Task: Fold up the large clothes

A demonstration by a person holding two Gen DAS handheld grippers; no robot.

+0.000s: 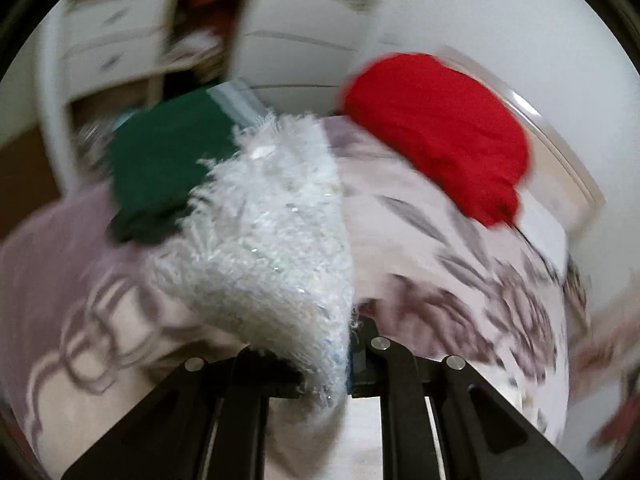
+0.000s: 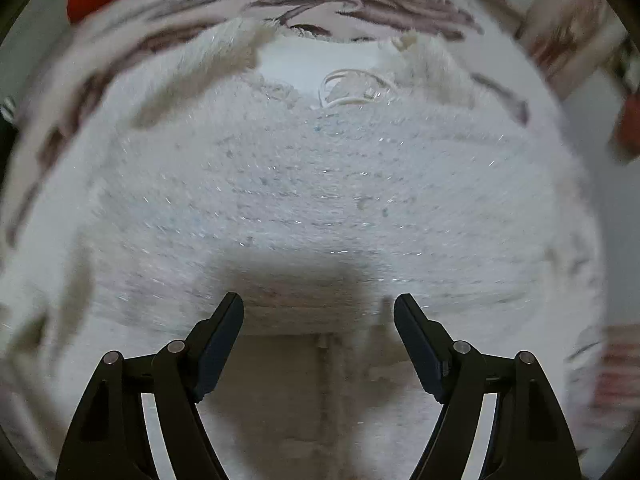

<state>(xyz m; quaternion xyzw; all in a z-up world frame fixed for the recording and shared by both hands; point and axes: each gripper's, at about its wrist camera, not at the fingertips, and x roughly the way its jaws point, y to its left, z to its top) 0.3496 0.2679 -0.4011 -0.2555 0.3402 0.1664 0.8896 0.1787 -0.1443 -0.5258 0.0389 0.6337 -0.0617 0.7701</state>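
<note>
Left tongs [image 1: 344, 360] clamped on an edge of the fuzzy white sweater [image 1: 264, 240], fabric rising ahead of the jaws. Green cloth [image 1: 160, 168] ahead-left, red cloth [image 1: 436, 132] ahead-right, on the patterned bedspread [image 1: 460, 280]. Right tongs [image 2: 319, 312] wide, nothing between them, the sweater spread flat below.

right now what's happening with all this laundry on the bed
A person with a gripper in each hand is folding a fluffy white sweater on a floral bedspread. The left gripper has its jaws shut on a lifted edge of the sweater. The right gripper hangs over the garment with jaws open, holding nothing. A folded green garment and a red one lie further back.
</note>
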